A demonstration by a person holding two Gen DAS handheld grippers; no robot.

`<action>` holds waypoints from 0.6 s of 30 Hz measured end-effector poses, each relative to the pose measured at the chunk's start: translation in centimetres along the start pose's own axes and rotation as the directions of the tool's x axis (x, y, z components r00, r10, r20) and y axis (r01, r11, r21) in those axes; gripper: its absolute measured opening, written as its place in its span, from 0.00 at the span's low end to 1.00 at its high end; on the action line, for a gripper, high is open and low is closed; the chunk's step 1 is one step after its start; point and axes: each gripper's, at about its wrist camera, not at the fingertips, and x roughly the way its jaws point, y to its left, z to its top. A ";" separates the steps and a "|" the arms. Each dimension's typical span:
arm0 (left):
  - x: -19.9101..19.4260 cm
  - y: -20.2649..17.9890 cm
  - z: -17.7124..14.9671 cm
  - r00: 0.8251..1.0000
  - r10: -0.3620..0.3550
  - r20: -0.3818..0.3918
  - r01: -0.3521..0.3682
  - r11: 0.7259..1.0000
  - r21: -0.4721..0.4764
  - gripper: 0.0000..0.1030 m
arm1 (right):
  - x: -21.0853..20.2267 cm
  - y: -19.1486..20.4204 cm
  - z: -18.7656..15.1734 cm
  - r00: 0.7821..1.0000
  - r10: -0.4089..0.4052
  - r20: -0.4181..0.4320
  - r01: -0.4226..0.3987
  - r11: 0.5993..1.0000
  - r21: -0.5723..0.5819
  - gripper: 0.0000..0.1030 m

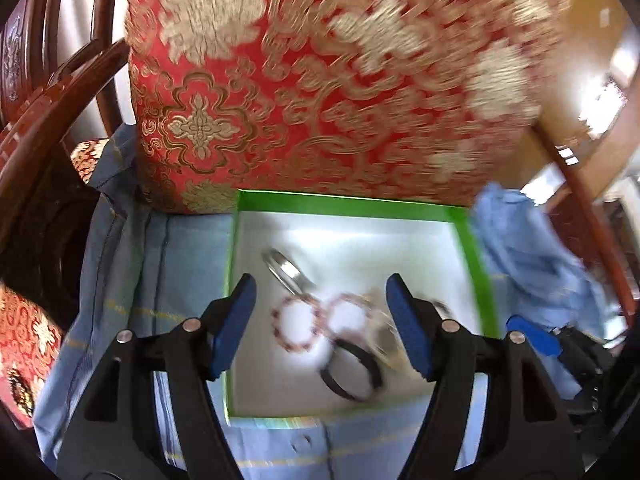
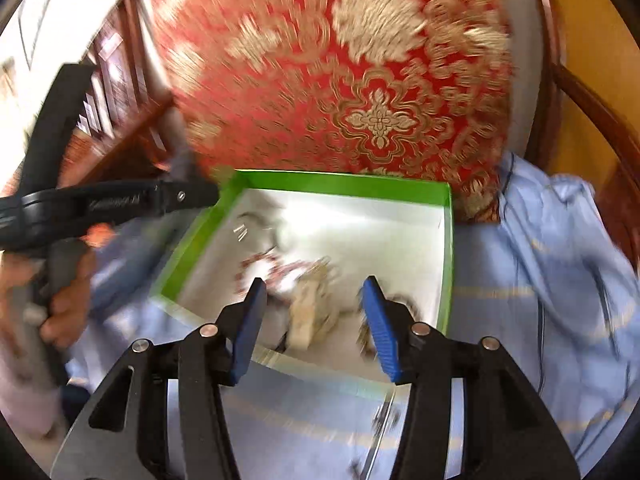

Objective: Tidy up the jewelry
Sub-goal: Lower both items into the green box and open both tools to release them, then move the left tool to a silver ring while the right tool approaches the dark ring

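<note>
While hovering above the shallow green-rimmed white cardboard box (image 1: 476, 256), spread wide and gripping nothing: left gripper (image 1: 320, 324) and right gripper (image 2: 316, 328). Inside the box, lying close together: silver metal bangle (image 1: 286, 270), two reddish beaded bracelets (image 1: 298, 326), black band (image 1: 354, 372).

Bright daylight; glare whitens the green box's floor (image 1: 360, 236) and a window at two o'clock; motion blur smears the red cushion (image 2: 340, 80) and jewelry; fisheye bends edges into black corners.

Box (image 1: 476, 240) on cloth (image 1: 180, 264) w/ bracelets (image 1: 298, 326) inside; cushion (image 1: 320, 80) behind box
</note>
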 end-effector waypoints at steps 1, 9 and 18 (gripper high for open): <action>-1.3 -0.2 -1.0 0.999 -0.052 -0.006 0.052 0.999 0.011 0.65 | -1.4 -0.3 -1.0 1.000 0.021 0.005 -0.021 1.000 0.013 0.49; -1.7 -2.7 -8.7 0.985 -0.074 -0.155 0.101 0.980 0.174 0.75 | 1.7 -1.7 -10.6 0.959 -0.107 -0.263 0.098 0.994 -0.048 0.49; 4.2 0.0 -11.0 0.928 0.132 -0.348 -0.099 0.989 0.110 0.75 | 2.7 0.8 -12.2 0.944 0.070 -0.322 -0.084 0.996 -0.028 0.41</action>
